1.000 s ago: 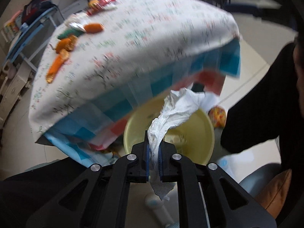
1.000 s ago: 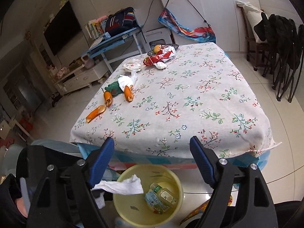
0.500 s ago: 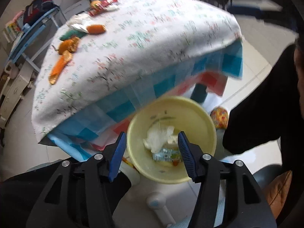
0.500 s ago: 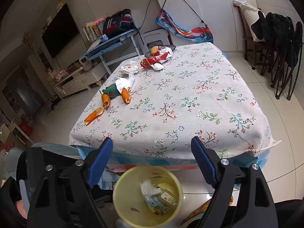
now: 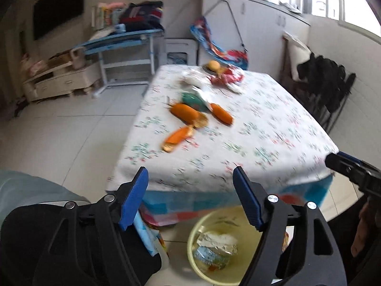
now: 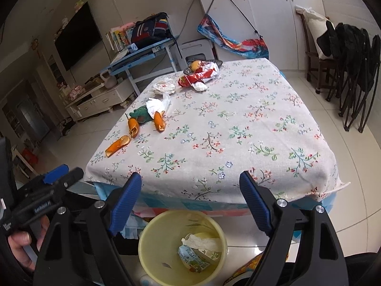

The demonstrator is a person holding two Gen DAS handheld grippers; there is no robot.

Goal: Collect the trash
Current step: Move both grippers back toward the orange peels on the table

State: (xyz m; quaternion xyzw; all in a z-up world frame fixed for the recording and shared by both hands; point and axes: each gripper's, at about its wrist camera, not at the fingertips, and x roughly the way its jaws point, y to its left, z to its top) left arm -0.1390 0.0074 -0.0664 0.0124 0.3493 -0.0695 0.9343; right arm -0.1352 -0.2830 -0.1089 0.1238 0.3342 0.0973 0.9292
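Tissue (image 6: 201, 240), crumpled white, lies in round yellow plastic bin (image 6: 152, 228) at 6 o'clock below floral cloth table (image 6: 238, 128); left gripper (image 5: 190, 197) opening, empty; right gripper (image 6: 190, 205) spread, empty.

Pale floor tiles (image 6: 345, 166) are reflecting daylight ahead of the jaws. Beyond them, white cabinets (image 6: 262, 14) are lining the far wall; a dark television (image 6: 78, 35) is hanging leftward, chairs (image 6: 343, 71) standing rightward.

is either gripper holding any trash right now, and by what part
Nothing is held. The left gripper, jaws opening, and the right gripper are both empty; the white tissue lies in the yellow bin.
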